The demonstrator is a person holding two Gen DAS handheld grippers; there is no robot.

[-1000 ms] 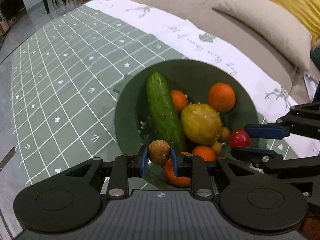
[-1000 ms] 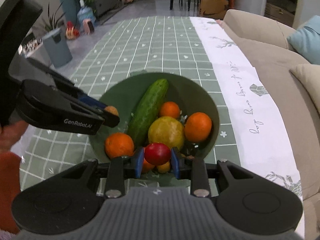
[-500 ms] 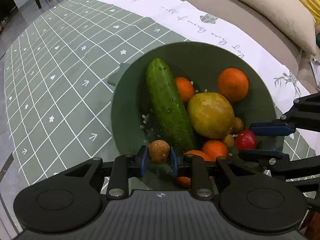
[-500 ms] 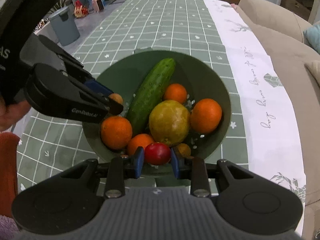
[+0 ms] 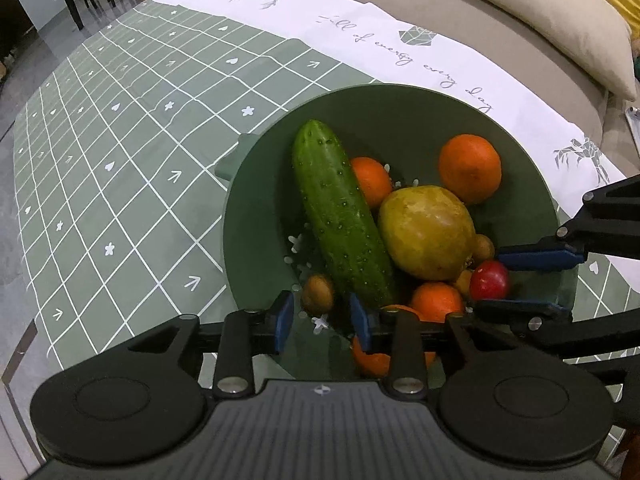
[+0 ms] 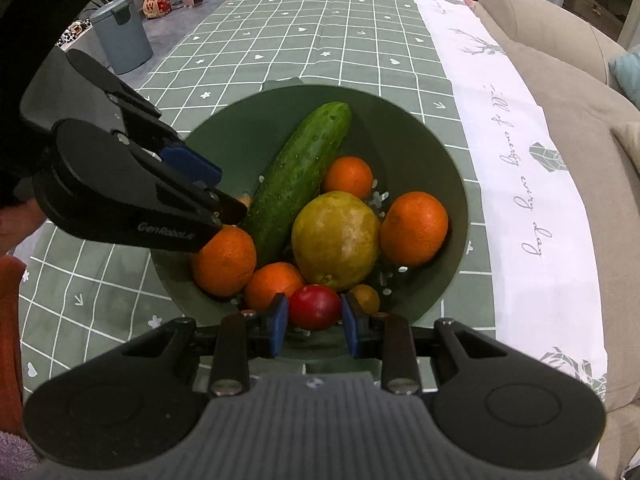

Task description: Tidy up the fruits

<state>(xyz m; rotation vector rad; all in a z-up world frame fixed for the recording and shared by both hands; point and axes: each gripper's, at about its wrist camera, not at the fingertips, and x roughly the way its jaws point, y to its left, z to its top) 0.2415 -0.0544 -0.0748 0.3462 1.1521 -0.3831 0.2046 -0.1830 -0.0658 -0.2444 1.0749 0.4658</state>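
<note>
The left gripper [image 5: 321, 322] stood over the near-left rim of the dark green bowl [image 5: 400, 108], its blue pads spread wide. A small brown fruit [image 5: 317, 294] lay between the pads inside the bowl, touching neither pad and resting against the lower end of the cucumber [image 5: 340, 216]. The right-hand pad sat just beside the cucumber's lower end, above an orange [image 5: 370, 354].

To the right of the cucumber lay a smaller orange [image 5: 371, 180], then a large yellow-green fruit [image 5: 426, 232], with another orange [image 5: 470, 168] beyond it and one [image 5: 436, 300] near the rim.

The right gripper [image 6: 315, 326] was at the near rim of the bowl [image 6: 420, 120]. Its pads were narrowly parted, with a red round fruit [image 6: 315, 306] between them. The left pad appeared just clear of the fruit; whether the right pad touched it could not be determined. A small brown fruit [image 6: 364, 298] lay just right of it.

The bowl stood on a green checked tablecloth [image 6: 320, 20], beside a beige sofa [image 6: 580, 80].
</note>
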